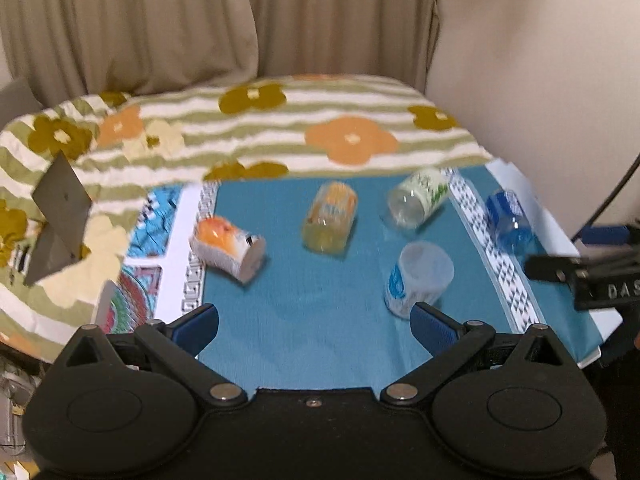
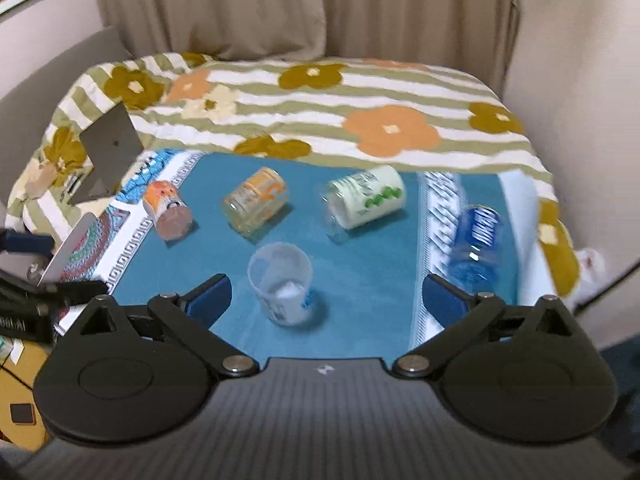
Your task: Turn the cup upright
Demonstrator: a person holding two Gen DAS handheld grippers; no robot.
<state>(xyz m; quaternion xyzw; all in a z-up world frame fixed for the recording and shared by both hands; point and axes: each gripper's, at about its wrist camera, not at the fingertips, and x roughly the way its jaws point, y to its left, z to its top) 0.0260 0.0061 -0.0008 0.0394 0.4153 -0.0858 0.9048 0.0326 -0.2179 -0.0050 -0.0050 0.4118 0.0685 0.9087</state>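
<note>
Cups lie scattered on the teal cloth (image 1: 304, 320), and all but one are on their sides, which is presumably why the task calls for flipping. In the left wrist view, the white cup with blue print (image 1: 418, 278) stands at right of centre with its open mouth upward, so it looks already set right. An orange-and-white cup (image 1: 228, 248) lies on its side at centre left, a yellow-orange clear cup (image 1: 330, 218) lies at centre, a green-printed cup (image 1: 418, 196) lies to its right, and a blue cup (image 1: 510, 216) lies on the patterned border at far right. The left gripper (image 1: 316, 328) sits low in the frame, its blue-padded fingers (image 1: 434, 326) spread wide and holding nothing. The right finger's tip overlaps the base of the upright cup in the picture; contact I cannot tell. A floral blanket (image 1: 280, 128) covers the upper half.

In the right wrist view, the upright white cup (image 2: 282, 286) stands just above centre bottom, between the fingers' line of sight. The right gripper (image 2: 326, 300) is also released, fingers (image 2: 210, 294) wide apart and empty, framing the cloth. The orange-and-white cup (image 2: 168, 210) lies at left, the yellow-orange one (image 2: 256, 200) beside it, the green-printed one (image 2: 366, 200) at centre right, and the blue one (image 2: 478, 240) at right. My judgement: a lying cup is the next target, and the wide spread suits grasping its rounded wall.
</note>
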